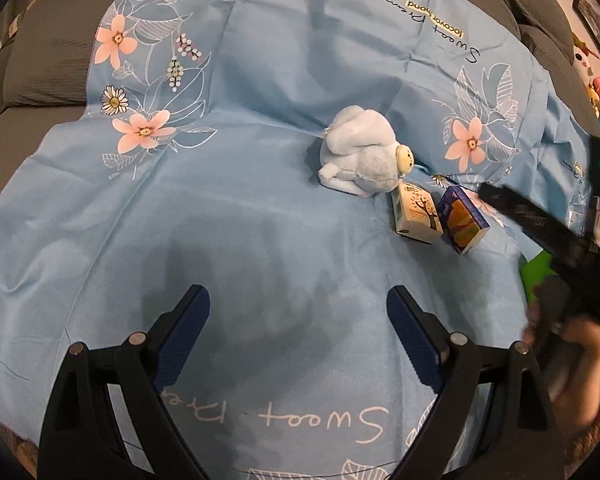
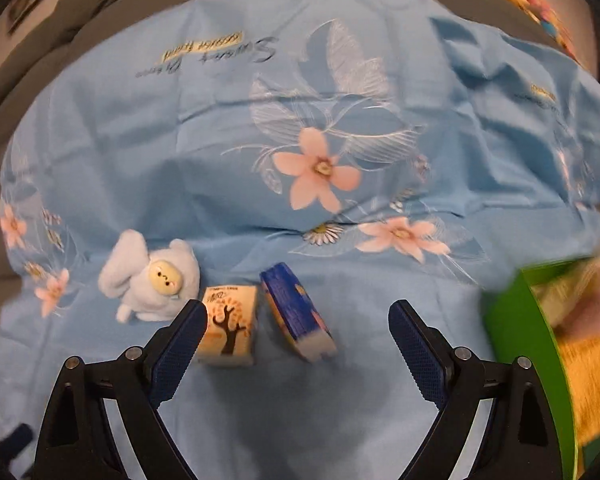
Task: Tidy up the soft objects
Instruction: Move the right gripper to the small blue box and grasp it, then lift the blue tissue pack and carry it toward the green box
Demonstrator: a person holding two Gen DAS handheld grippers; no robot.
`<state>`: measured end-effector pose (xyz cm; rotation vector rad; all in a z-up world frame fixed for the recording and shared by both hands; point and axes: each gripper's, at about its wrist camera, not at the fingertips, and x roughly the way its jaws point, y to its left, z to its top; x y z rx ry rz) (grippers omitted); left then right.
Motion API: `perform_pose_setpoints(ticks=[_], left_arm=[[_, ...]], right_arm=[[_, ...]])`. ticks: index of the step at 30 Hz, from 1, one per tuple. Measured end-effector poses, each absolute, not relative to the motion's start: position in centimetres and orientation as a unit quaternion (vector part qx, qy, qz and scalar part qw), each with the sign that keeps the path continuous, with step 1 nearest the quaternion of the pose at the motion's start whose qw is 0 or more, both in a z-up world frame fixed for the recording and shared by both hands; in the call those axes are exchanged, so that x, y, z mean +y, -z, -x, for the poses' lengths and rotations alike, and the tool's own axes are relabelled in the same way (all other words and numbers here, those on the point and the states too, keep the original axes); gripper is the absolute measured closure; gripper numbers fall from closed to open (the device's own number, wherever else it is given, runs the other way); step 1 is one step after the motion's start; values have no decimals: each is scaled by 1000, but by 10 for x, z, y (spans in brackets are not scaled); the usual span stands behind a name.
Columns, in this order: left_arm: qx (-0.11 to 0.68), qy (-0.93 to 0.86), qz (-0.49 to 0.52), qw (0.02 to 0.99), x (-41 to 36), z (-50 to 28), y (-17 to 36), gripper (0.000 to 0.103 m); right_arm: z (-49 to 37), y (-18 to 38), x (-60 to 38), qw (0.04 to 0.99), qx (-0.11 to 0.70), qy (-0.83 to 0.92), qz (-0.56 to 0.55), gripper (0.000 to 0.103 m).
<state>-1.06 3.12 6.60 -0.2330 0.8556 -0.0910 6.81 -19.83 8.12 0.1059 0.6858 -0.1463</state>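
Note:
A pale blue plush toy [image 1: 358, 154] lies on the blue flowered sheet [image 1: 240, 208]. Beside it lie a cream tissue pack with a tree print [image 1: 414, 213] and a dark blue tissue pack [image 1: 462, 219]. My left gripper [image 1: 298, 312] is open and empty, well short of them. In the right wrist view my right gripper [image 2: 296, 326] is open, close above the cream pack [image 2: 230, 326] and the blue pack [image 2: 298, 316], with the plush [image 2: 152, 276] to the left. Its left finger overlaps the cream pack.
A green bin [image 2: 520, 344] holding yellow and pink soft things stands at the right edge. Its green edge [image 1: 534, 268] shows in the left wrist view behind the right gripper's body [image 1: 548, 232]. Grey cushions [image 1: 48, 64] lie beyond the sheet.

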Motion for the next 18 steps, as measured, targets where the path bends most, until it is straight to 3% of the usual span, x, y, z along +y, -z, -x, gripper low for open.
perform_pose_setpoints(ticks=[4, 8, 11, 18], left_arm=[[417, 42, 118, 900, 33, 9, -65, 13], [419, 40, 117, 899, 33, 9, -63, 13], [418, 40, 116, 900, 33, 8, -63, 13], [414, 39, 126, 901, 38, 10, -66, 13]], right_arm=[[-94, -60, -198, 926, 367, 82, -40, 23], [-104, -44, -197, 916, 394, 75, -25, 68], [-97, -46, -202, 918, 387, 74, -48, 74], [-52, -64, -203, 904, 393, -4, -170, 74]])
